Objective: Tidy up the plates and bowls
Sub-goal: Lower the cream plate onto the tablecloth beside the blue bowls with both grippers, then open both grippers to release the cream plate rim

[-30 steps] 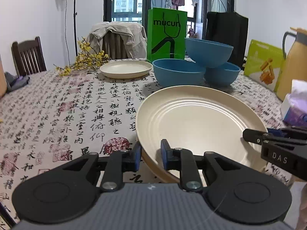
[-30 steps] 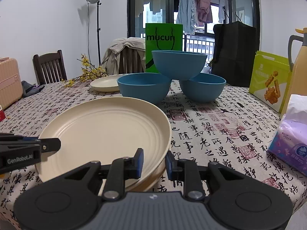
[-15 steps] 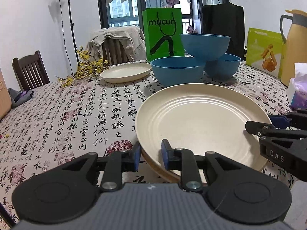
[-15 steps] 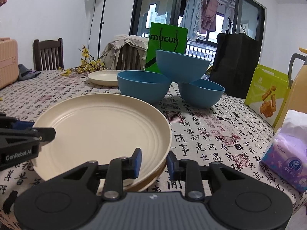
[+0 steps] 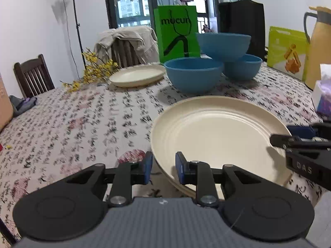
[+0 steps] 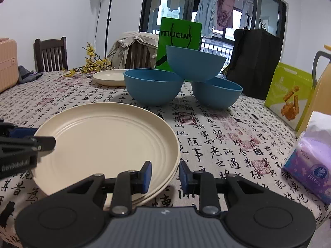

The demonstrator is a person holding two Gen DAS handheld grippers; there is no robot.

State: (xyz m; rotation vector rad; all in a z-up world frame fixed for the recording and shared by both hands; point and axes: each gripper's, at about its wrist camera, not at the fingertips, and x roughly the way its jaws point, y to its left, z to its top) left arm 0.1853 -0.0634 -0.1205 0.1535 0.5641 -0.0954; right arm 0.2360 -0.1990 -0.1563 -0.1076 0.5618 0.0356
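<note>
A stack of round cream ribbed plates (image 5: 219, 136) rests near the front edge of the table (image 5: 82, 119) with its calligraphy-print cloth, and the left gripper (image 5: 163, 166) has its blue-padded jaws parted on either side of the stack's left rim, while the right gripper (image 6: 164, 174) straddles the right rim the same way, jaws apart and not visibly pinching it. Farther back, three blue plastic bowls (image 6: 153, 88) cluster together, one perched on the rims of the other two, and a single cream plate (image 6: 109, 77) lies to their left, beside yellow flower sprigs (image 6: 93, 65).
</note>
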